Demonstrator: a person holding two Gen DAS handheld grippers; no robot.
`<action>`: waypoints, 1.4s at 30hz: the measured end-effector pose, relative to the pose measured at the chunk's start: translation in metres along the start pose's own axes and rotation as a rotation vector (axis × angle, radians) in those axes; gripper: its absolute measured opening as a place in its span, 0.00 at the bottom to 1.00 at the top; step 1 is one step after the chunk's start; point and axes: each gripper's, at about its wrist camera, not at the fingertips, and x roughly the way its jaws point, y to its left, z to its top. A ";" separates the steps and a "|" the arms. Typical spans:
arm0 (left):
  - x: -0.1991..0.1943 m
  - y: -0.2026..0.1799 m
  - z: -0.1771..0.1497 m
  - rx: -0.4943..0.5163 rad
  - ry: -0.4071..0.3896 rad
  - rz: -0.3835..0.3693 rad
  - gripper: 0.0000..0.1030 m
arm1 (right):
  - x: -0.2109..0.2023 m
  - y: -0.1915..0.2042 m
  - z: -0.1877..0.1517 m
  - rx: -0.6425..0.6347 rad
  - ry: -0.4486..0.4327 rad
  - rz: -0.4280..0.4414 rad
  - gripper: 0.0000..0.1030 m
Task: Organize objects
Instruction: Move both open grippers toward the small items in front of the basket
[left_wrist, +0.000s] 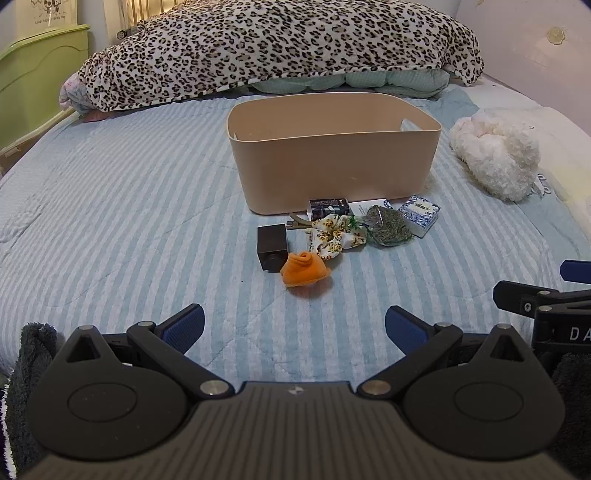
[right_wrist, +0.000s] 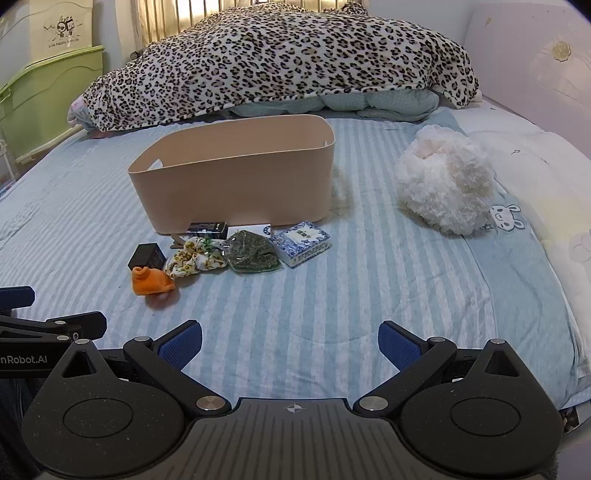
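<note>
A tan plastic bin (left_wrist: 332, 162) (right_wrist: 236, 177) stands on the striped bed. In front of it lie an orange sock (left_wrist: 304, 273) (right_wrist: 151, 281), a dark brown box (left_wrist: 272, 248) (right_wrist: 147, 255), a floral scrunchie (left_wrist: 338, 236) (right_wrist: 195, 258), a green packet (left_wrist: 388, 226) (right_wrist: 251, 253), a blue-and-white box (left_wrist: 420, 215) (right_wrist: 301, 243), a small black box (left_wrist: 328, 207) (right_wrist: 206, 229) and a hair clip (left_wrist: 297, 222). My left gripper (left_wrist: 294, 328) is open and empty, short of the sock. My right gripper (right_wrist: 290, 343) is open and empty, to the right of the pile.
A leopard-print blanket (left_wrist: 280, 48) (right_wrist: 280, 62) is heaped at the far end. A white fluffy bundle (left_wrist: 495, 155) (right_wrist: 443, 181) lies right of the bin. A green bed frame (left_wrist: 33, 81) stands at the left. The right gripper shows at the left wrist view's right edge (left_wrist: 546, 299).
</note>
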 end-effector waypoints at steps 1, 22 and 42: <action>0.000 0.000 0.000 -0.001 0.001 0.001 1.00 | 0.000 0.000 0.000 0.001 -0.001 -0.001 1.00; 0.005 0.004 -0.001 -0.017 0.012 -0.003 1.00 | 0.003 -0.001 0.001 -0.009 0.011 -0.012 1.00; 0.017 0.011 0.015 -0.037 0.012 0.017 1.00 | 0.014 -0.007 0.011 -0.007 0.030 -0.014 1.00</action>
